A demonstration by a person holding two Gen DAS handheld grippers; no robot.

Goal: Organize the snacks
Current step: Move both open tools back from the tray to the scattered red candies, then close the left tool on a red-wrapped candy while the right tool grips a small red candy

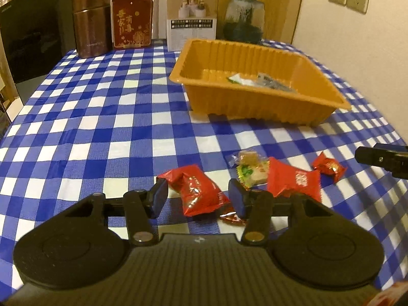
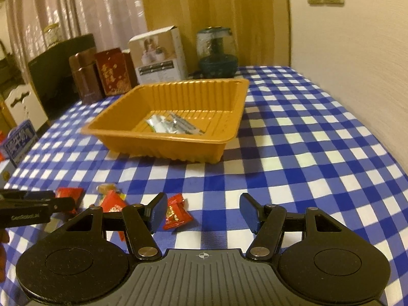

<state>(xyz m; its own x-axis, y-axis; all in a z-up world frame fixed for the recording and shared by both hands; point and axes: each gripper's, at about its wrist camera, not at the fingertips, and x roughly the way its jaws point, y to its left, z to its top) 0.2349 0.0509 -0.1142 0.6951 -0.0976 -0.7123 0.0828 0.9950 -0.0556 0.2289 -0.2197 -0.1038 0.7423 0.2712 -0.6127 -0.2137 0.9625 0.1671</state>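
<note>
An orange plastic tray stands on the checked tablecloth with silver-green snack packets inside; it also shows in the right wrist view. My left gripper is open, its fingers on either side of a red snack packet on the cloth. Beside it lie a larger red packet, a small red candy, a green-white packet and a clear-wrapped brown sweet. My right gripper is open and empty above the cloth, a red candy by its left finger.
Along the table's back stand a brown tin, a red box, a white carton and a glass jar. A black appliance sits at the left. A wall is on the right.
</note>
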